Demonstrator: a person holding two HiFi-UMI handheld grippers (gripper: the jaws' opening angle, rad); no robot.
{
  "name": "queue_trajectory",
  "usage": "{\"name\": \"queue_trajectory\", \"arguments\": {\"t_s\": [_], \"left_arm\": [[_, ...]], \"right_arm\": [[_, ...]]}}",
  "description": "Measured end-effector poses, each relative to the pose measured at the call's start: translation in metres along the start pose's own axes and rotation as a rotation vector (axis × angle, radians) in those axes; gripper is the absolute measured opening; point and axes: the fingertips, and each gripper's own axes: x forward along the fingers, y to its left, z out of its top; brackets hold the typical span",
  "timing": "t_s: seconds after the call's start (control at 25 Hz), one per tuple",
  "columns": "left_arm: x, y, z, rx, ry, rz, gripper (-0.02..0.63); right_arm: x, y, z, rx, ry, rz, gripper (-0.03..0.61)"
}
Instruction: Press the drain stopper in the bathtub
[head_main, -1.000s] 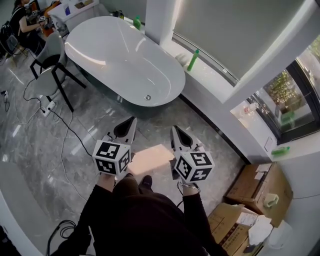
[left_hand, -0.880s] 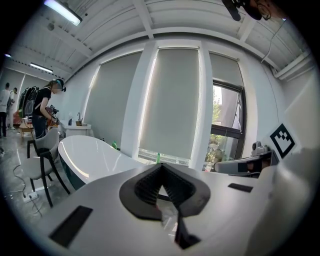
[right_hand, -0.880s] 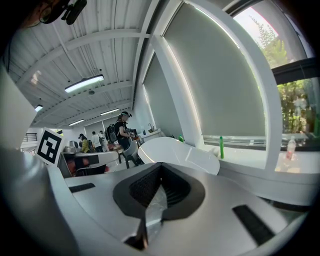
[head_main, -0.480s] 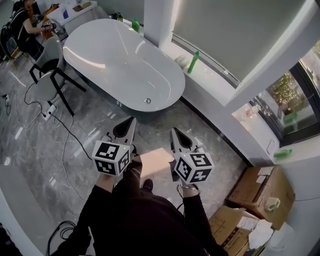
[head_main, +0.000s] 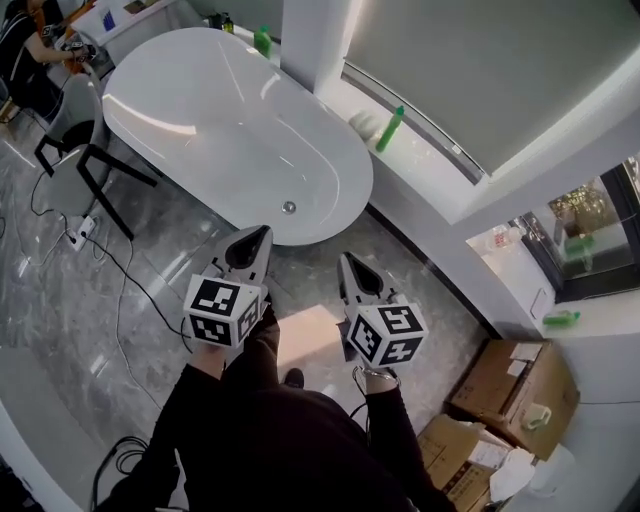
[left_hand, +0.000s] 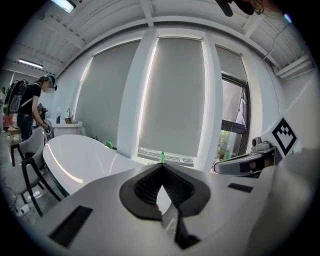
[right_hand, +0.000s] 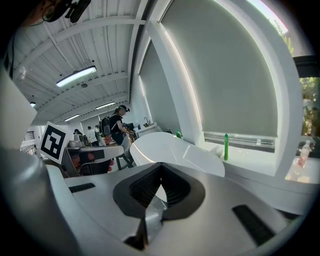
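Well outside the bathtub (head_main: 230, 120), left tool (head_main: 262, 233) and right tool (head_main: 346, 259) hang closed.

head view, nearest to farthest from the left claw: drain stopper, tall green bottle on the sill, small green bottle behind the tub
1. the round metal drain stopper, in the white bathtub just ahead of the left claw.
2. the tall green bottle, on the window sill to the right.
3. the small green bottle, beyond the tub's far end.

The drain stopper (head_main: 289, 207) is too small to tell whether it sits raised or pressed. At ten o'clock, a seated person (head_main: 24, 58) is cut off by the picture's edge.
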Motion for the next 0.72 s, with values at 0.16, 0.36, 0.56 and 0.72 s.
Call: {"name": "queue_trajectory", "arguments": {"t_s": [0.16, 0.36, 0.56, 0.72], "left_arm": [[0.038, 0.038, 0.003, -0.022, 0.035, -0.019, 0.008], [0.081, 0.078, 0.006, -0.035, 0.082, -0.063, 0.008], [0.107, 0.107, 0.007, -0.06, 0.106, -0.087, 0.008], [0.126, 0.124, 0.0, -0.085, 0.137, -0.098, 0.008]], "right_arm": [[0.049, -0.01, 0.011, 0.027, 0.043, -0.024, 0.002], [0.103, -0.02, 0.027, 0.052, 0.08, -0.058, 0.002], [0.139, -0.024, 0.035, 0.059, 0.112, -0.082, 0.002], [0.16, -0.03, 0.039, 0.06, 0.136, -0.09, 0.001]]}}
